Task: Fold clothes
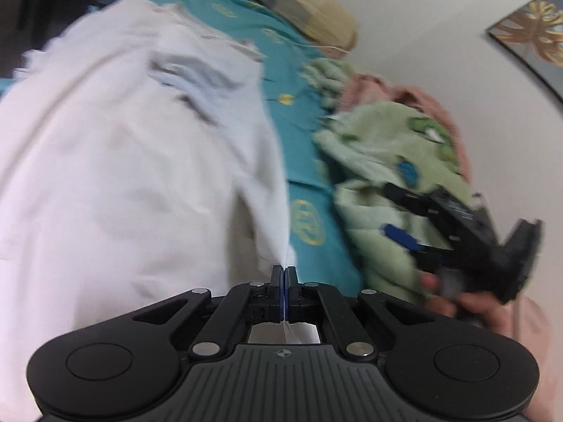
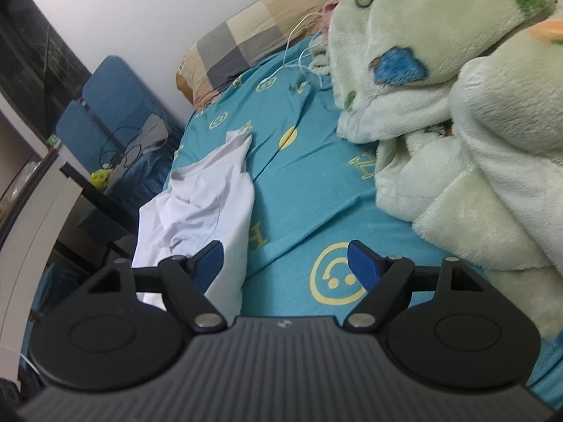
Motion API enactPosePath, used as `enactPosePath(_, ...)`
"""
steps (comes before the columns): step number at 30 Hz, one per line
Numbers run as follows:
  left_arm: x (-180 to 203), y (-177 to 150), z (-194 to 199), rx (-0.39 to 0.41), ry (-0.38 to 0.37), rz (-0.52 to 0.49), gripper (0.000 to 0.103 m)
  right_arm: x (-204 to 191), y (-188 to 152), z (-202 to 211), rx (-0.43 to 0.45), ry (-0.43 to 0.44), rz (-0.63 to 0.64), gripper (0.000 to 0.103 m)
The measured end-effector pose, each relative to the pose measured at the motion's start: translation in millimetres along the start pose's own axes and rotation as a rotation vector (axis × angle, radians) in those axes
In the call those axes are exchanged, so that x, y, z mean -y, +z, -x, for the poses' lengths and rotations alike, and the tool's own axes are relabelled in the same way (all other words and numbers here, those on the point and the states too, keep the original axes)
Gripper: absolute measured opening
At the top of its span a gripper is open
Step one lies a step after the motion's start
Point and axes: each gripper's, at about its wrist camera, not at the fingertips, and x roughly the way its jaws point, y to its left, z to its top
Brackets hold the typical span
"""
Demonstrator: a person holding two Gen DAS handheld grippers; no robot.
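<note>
Between the pressed-together blue pads of the left gripper (image 1: 283,276), at the lower centre of the left wrist view, a thin edge of the white cotton garment (image 1: 133,161) is pinched, and a sliver of the cloth shows through behind the fingers. From that pinch the garment spreads up and to the left, filling most of the left half of the frame in loose, blurred folds. In the right wrist view the right gripper (image 2: 285,263) has its jaws well apart with nothing between them; its left blue pad sits over the lower edge of the same white garment (image 2: 200,207), its right pad over bare sheet, whether touching either I cannot tell.

Outward from both tools lies the teal bedsheet printed with yellow smiley faces and letters (image 2: 288,190). A heap of pale green plush blanket with cartoon patches (image 2: 440,112) fills the right of that view, and a checked beige-and-grey pillow (image 2: 246,45) lies at the upper centre against the wall.

As to progress, the folding looks barely begun: the garment is rumpled in the middle left of the right wrist view, partly hanging over the bed's edge, with no neat crease visible. Spreading it flat and every fold appear to remain.

Counted: one white garment, one plush blanket, one pillow, two grippers.
</note>
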Motion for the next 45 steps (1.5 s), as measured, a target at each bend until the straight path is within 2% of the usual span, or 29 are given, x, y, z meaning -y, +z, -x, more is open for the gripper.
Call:
enactPosePath(2, -28.3, 1.3, -9.5, -0.042, 0.04, 0.051, 0.0, -5.0, -2.6, -4.9, -0.023, 0.005, 0.018, 0.079)
enactPosePath(5, -52.5, -7.7, -25.0, -0.07, 0.08, 0.038, 0.001, -13.0, -6.6, -11.3, -0.053, 0.004, 0.053, 0.079)
enactPosePath(8, -58.6, -8.8, -27.7, -0.051, 0.055, 0.047, 0.003, -21.6, -10.5, -14.4, -0.069, 0.002, 0.086, 0.079)
enactPosePath(9, -57.4, -5.7, -25.0, -0.04, 0.044, 0.043, 0.007, -24.8, -11.6, -14.3, -0.069, 0.0, 0.098, 0.079)
enactPosePath(11, -54.2, 4.6, -17.8, -0.008, 0.023, 0.034, 0.028, -31.7, -13.1, -13.4, -0.059, 0.0, 0.116, 0.079)
enactPosePath(14, -50.2, 33.3, -15.6, 0.057, 0.012, 0.048, 0.047, -41.8, -15.4, -12.8, -0.041, 0.003, 0.135, 0.079)
enactPosePath(16, -48.2, 55.6, -18.7, 0.101, 0.008, 0.066, 0.05, -46.8, -17.7, -16.5, -0.039, 0.012, 0.122, 0.079)
enactPosePath(19, -48.7, 97.2, -51.7, 0.148, -0.003, 0.12, 0.052, -51.5, -20.9, -27.3, -0.059, 0.045, 0.07, 0.079)
enactPosePath(23, -51.6, 144.5, -108.1, 0.193, 0.015, 0.176, 0.052, -52.8, -23.7, -40.0, -0.08, 0.034, 0.068, 0.079)
enactPosePath(25, -50.4, 159.8, -137.8, 0.206, 0.05, 0.175, 0.051, -53.2, -25.0, -46.0, -0.09, 0.025, 0.071, 0.079)
enactPosePath(27, -47.9, 171.7, -162.5, 0.209, 0.091, 0.142, 0.046, -47.9, -24.4, -49.2, -0.091, 0.022, 0.055, 0.079)
enactPosePath(28, -45.6, 175.5, -172.5, 0.205, 0.118, 0.111, 0.036, -44.9, -23.8, -50.7, -0.093, 0.024, 0.044, 0.079)
enactPosePath(30, -36.2, 180.6, -181.6, 0.219, 0.159, 0.045, 0.008, -41.3, -23.1, -55.2, -0.103, 0.029, 0.024, 0.079)
enactPosePath(31, -31.0, 182.5, -183.7, 0.233, 0.178, 0.014, 0.003, -40.8, -23.0, -57.5, -0.108, 0.03, 0.021, 0.079)
enactPosePath(36, -0.7, 204.0, -162.9, 0.327, 0.25, -0.023, 0.003, -43.3, -25.5, -62.6, -0.125, 0.038, 0.034, 0.079)
enactPosePath(39, 15.4, 223.3, -161.3, 0.331, 0.362, -0.116, 0.003, -47.1, -28.4, -64.0, -0.131, 0.036, 0.056, 0.079)
enactPosePath(42, -2.7, 231.6, -175.3, 0.298, 0.493, -0.165, 0.003, -50.2, -30.6, -68.8, -0.139, 0.019, 0.076, 0.079)
enactPosePath(44, -19.6, 229.6, -186.1, 0.279, 0.511, -0.199, 0.003, -51.5, -31.8, -70.6, -0.14, 0.008, 0.087, 0.079)
enactPosePath(45, -23.7, 227.4, -188.8, 0.278, 0.497, -0.213, 0.003, -52.3, -32.4, -70.9, -0.138, 0.002, 0.096, 0.079)
